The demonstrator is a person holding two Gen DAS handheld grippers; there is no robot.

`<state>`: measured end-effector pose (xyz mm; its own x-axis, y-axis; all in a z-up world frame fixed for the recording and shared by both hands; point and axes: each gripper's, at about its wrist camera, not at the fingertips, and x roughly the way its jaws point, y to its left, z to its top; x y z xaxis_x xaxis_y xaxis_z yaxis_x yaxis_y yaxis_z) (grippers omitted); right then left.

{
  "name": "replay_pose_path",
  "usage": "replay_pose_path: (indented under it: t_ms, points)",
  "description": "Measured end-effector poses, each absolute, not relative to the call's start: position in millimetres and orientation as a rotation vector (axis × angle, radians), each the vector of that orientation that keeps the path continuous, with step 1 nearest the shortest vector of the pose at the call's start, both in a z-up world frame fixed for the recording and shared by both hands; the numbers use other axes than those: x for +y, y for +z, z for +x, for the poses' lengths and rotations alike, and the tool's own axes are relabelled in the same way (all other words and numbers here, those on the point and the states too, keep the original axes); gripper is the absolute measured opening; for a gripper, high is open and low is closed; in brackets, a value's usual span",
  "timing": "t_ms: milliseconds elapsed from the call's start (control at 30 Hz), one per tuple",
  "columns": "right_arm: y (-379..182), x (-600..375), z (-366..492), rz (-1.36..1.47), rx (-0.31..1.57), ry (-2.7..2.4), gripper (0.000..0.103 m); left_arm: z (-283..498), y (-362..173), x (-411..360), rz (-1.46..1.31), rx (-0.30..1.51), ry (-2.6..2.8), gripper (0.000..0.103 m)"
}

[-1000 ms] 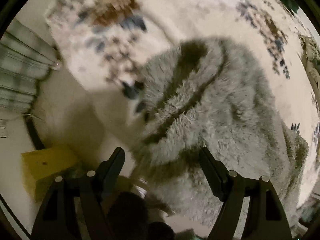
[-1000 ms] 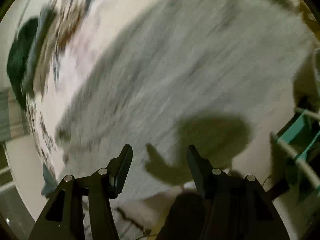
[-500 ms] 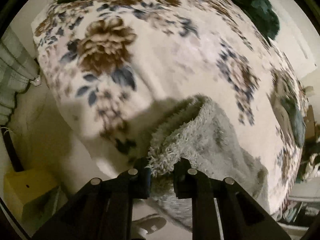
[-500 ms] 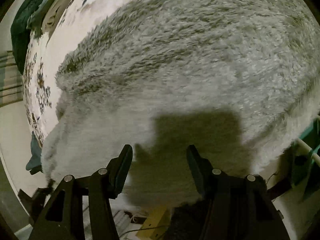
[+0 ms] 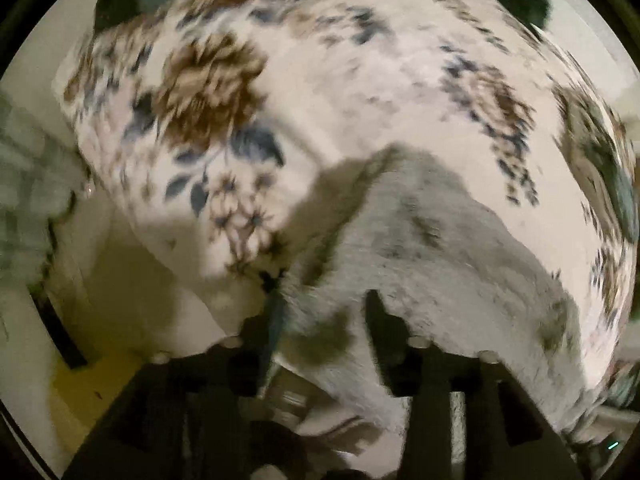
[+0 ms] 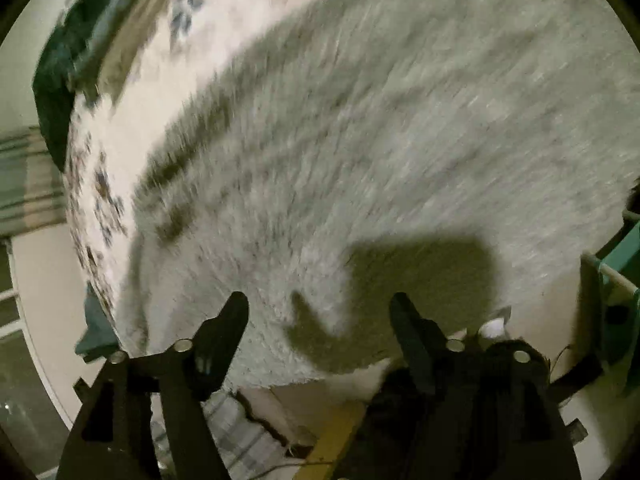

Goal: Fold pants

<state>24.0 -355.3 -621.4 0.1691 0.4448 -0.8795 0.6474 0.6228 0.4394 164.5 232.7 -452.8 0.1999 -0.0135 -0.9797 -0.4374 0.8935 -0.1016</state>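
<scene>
Both views are smeared by motion blur. The fuzzy grey pants (image 5: pixel 440 248) run out of the left wrist view at its lower right, and in the right wrist view they fill the frame past its top and right edges. A dark green item (image 6: pixel 56 80), perhaps clothing, is too blurred to identify.

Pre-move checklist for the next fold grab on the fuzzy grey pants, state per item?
1. Left gripper free of cloth: cannot tell; fingers opening, pants edge lies between them, frame blurred.
2. Right gripper empty: ok; fingers opening above the pile, nothing pinched.
3. Pants fully on the floral blanket: not ok; near edge reaches the bed's side.
4. Pants flat: not ok; left end bunched, with dark creases.
5. Grab edge in view: ok; hem runs just below the right fingers.
6. Image sharp enough to aim: not ok; both views smeared.
</scene>
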Motion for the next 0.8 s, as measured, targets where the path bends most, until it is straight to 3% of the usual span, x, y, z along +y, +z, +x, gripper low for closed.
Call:
replay_pose_path:
  t_ms: [67,100,300,500,533,633,800]
  points:
    - [-604,-379,21,0.962,1.406,-0.219,0.082,170,-435,217,-0.311,1.313,0.302,0.072]
    - [-594,-396,19,0.949,1.375,-0.251,0.082,172,-424,204,-0.267,1.289,0.296,0.075]
    - [-554,-531,3,0.773,1.217,-0.543,0.086,189,-408,133,-0.174,1.271,0.259,0.075]
    - [-591,-627,12,0.551,1.303,-0.641,0.086,194,-429,28,-0.176,1.340,0.188,0.075]
    - [-601,-637,16,0.519,1.342,-0.639,0.083,195,-431,13,-0.168,1.352,0.176,0.075]
    - [-606,-668,4,0.618,1.304,-0.655,0.013,195,-444,-40,-0.120,1.383,0.119,0.075]
    - [-585,-717,-49,1.084,1.030,-0.684,0.012,190,-459,-106,-0.060,1.442,0.022,0.075]
